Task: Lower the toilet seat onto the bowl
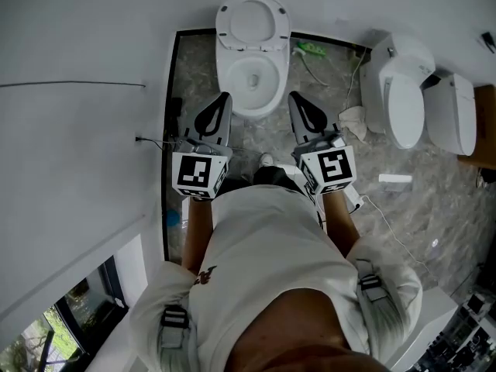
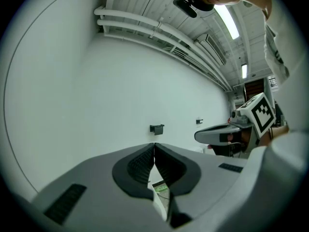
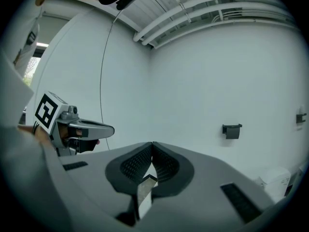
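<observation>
The toilet seat (image 1: 253, 20) is standing raised above the bowl (image 1: 252, 80), at the far edge of the floor (image 1: 434, 208). The left gripper (image 1: 224, 97) and right gripper (image 1: 294, 97) are hovering near the bowl's front, each keeping its jaws pressed together and holding nothing.

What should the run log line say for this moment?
toilet seat: raised | left gripper: shut, empty | right gripper: shut, empty | contact with seat: none
</observation>
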A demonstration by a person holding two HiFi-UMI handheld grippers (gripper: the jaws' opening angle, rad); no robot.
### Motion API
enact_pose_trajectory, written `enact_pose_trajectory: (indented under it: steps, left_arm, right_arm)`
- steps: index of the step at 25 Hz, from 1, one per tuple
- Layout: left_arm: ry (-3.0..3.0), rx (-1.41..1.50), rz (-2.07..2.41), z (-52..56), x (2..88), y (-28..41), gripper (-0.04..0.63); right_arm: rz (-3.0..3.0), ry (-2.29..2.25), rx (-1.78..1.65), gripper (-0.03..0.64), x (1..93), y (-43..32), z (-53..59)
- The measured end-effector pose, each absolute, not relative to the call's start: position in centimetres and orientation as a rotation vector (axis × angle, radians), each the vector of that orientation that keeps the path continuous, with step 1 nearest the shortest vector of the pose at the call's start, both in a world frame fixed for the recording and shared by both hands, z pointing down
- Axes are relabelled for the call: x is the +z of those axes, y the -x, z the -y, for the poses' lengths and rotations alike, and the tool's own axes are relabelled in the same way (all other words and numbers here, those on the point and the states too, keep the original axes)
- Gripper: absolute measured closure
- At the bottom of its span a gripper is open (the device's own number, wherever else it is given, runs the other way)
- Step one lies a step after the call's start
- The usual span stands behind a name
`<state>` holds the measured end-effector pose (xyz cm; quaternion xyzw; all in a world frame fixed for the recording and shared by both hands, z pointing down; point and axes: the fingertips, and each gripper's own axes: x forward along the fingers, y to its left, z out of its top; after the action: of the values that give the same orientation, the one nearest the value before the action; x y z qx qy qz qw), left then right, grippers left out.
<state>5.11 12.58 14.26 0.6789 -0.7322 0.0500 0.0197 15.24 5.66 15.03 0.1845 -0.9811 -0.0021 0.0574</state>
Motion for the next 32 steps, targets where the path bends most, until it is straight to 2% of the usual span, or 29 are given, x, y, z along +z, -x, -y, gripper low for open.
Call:
enact_pose_trajectory:
  steps: [7,32]
  left_arm:
    - [-2.111,0.125,2.247,-10.4,15.1,-3.5,0.571]
    - [-2.324,0.114,1.908,-2.8,20.9,11.2,0.571]
  right_arm:
    - [2.975,-0.559,0.032,0.595,15.9,-13.8,-3.4]
    - [2.765,-0.928,0.015,0.594,20.4,-0.4,2.8]
